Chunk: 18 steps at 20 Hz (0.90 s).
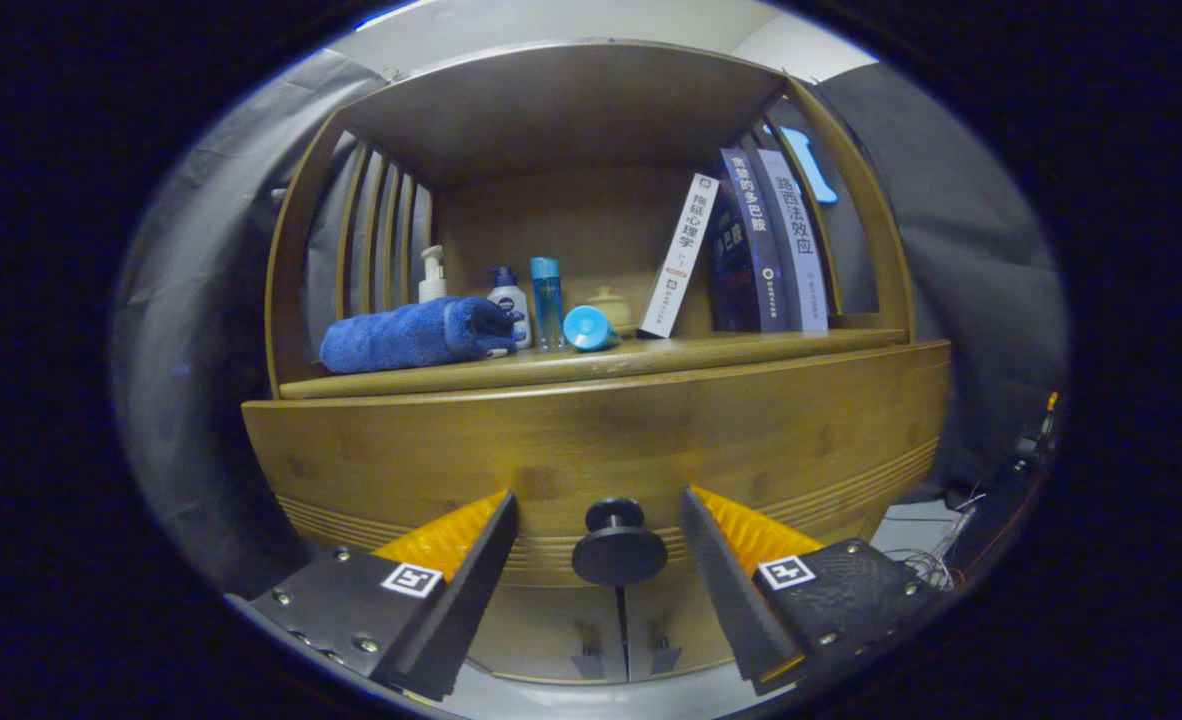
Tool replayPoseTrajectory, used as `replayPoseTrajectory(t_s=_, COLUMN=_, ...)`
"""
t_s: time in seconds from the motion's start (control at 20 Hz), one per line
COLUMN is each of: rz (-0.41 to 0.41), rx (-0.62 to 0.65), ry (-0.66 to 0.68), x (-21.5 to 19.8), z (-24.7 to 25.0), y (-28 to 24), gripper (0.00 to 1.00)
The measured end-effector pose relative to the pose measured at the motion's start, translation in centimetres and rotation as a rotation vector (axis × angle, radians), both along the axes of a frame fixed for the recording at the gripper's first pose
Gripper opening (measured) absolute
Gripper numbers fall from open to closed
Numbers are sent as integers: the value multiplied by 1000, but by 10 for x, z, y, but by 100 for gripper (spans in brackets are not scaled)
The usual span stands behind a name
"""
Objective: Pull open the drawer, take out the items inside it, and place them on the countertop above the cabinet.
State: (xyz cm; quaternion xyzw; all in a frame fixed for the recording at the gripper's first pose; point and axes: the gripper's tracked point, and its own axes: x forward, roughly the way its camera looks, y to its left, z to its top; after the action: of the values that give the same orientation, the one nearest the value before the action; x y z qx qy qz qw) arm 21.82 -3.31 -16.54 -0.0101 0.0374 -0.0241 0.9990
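Hand-held gripper (599,540) level, fingers spread wide either side of drawer knob (618,545), touching nothing, drawer (591,440) closed

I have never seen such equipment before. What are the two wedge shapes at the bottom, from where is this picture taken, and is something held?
The camera rides on a hand-held gripper and looks forward along its two fingers; those are the wedge shapes. The fingers are open, one on each side of the round black knob of the wooden drawer, not pressing it. Nothing is held. The drawer looks closed. On the countertop above it lie a rolled blue towel, a pump bottle, two more bottles, a blue item lying on its side and a small pale jar. Several books lean to the right of these.
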Motion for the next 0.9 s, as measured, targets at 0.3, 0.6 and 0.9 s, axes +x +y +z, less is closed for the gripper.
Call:
replayPoseTrajectory(t_s=0.3, rz=1, rx=5, ry=-30, x=27, z=2, y=3, gripper=99)
replayPoseTrajectory(t_s=0.6, rz=2, rx=3, ry=-32, x=24, z=0, y=4, gripper=99)
replayPoseTrajectory(t_s=0.9, rz=41, rx=-2, ry=74, x=1, z=-26, y=16, gripper=99)
